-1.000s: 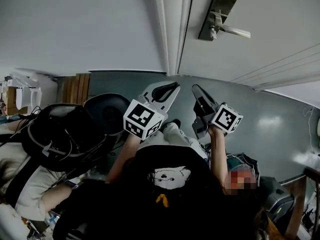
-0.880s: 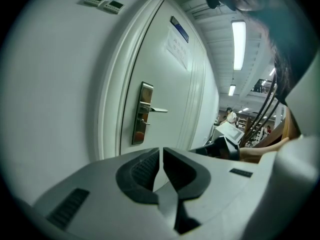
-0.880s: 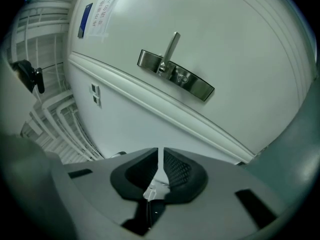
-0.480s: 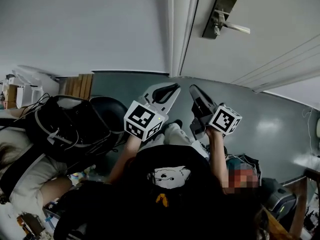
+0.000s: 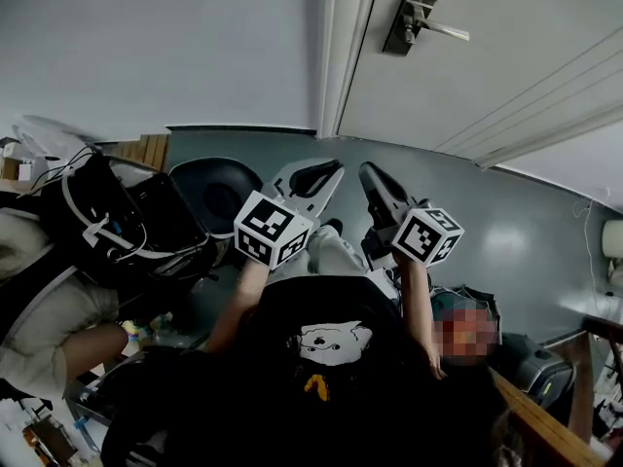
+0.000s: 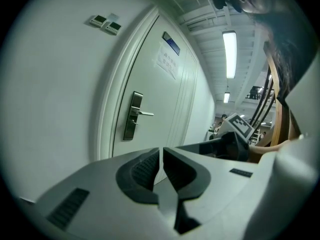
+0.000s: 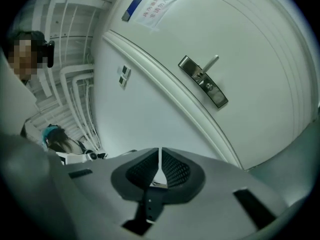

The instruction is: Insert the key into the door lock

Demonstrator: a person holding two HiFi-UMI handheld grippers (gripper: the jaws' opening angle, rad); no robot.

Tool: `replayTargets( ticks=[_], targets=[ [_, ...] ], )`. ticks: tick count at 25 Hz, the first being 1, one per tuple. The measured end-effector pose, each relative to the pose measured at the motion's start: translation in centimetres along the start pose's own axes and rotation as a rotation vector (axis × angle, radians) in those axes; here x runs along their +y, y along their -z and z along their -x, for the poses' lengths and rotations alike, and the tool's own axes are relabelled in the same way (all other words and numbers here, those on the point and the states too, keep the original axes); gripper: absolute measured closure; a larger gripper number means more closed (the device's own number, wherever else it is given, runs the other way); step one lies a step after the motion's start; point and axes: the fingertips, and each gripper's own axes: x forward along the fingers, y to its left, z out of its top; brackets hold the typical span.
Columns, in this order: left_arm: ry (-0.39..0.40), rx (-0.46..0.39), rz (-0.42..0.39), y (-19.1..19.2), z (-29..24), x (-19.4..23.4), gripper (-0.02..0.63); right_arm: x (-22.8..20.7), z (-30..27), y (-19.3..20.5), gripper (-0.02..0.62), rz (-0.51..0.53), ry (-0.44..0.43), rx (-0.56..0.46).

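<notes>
The door lock [image 5: 414,8], a metal plate with a lever handle, sits on the pale door [image 5: 506,56] at the top of the head view. It also shows in the left gripper view [image 6: 131,116] and in the right gripper view [image 7: 204,81]. My left gripper [image 5: 326,171] and right gripper [image 5: 370,175] are held side by side above the grey floor, well short of the door. Both point toward it. The left gripper's [image 6: 161,154] jaws are closed to a hairline gap, and so are the right gripper's [image 7: 160,154]. No key shows in any view.
A seated person with a black backpack [image 5: 127,227] is close on the left, beside a round black seat [image 5: 219,197] and wooden boards [image 5: 136,149]. A wooden rail [image 5: 555,421] and a dark device [image 5: 535,377] lie at the lower right. The door frame [image 5: 336,56] runs left of the lock.
The lock has slid toward the top edge of the head view, and the backpack has shifted left. Both grippers kept their place side by side, still closed.
</notes>
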Motion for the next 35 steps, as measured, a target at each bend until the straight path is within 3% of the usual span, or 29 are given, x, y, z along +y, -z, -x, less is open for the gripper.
replayTargets(
  ticks=[21,27,35],
  targets=[
    [0.069,-0.001,-0.045,2.5,4.5,-7.2,0.578,4.1,6.8,4.4,0.578,0.077,0.001,-0.029],
    [0.064,-0.018,-0.056,2.7,5.6,-7.4,0.578,4.3,7.7,4.6,0.578,0.066,0.000,-0.046],
    [0.065,-0.010,-0.054,3.0,6.0,-7.2,0.578,2.8,9.1,2.9,0.578,0.085,0.061,-0.067]
  ],
)
